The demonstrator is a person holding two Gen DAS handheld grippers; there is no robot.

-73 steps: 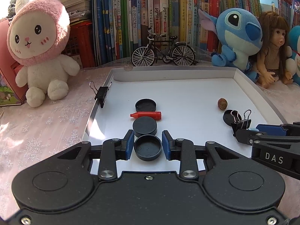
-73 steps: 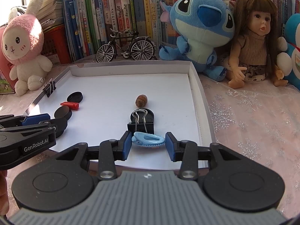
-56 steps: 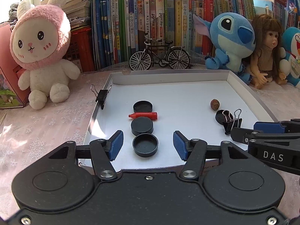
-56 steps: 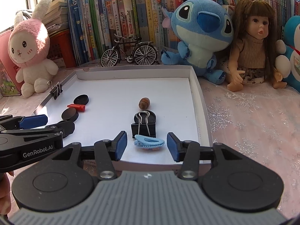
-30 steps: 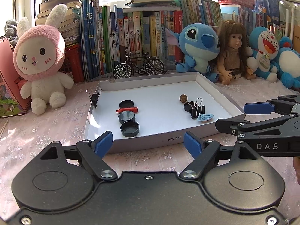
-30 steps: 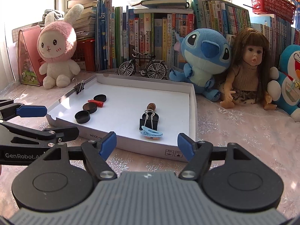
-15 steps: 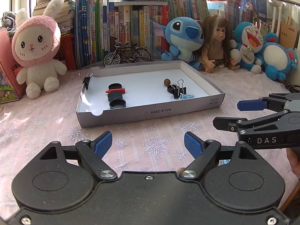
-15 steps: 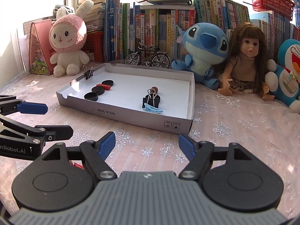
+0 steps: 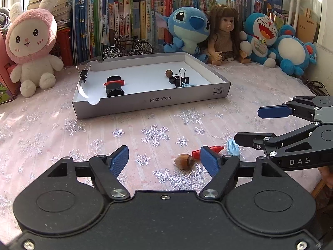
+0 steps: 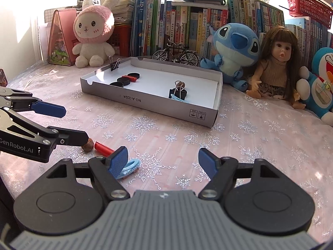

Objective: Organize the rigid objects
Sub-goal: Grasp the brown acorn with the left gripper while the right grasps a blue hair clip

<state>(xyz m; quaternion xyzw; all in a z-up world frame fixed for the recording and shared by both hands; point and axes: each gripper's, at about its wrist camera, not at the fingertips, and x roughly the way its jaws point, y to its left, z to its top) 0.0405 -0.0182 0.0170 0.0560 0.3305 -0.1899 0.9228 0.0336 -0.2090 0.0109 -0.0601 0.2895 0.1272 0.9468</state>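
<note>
Both grippers, left gripper [image 9: 164, 159] and right gripper [image 10: 162, 160], are wide, holding nothing. Tray [image 9: 149, 102] ahead holds sorted items; hazelnut [image 9: 184, 161], red cap [image 9: 216, 148] and blue clip [image 10: 130, 166] remain between them.

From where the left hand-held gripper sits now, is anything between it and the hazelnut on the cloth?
Nothing visible. The hazelnut lies just ahead of the open left hand-held gripper, near its right finger; the red crayon lies just behind the nut.
</note>
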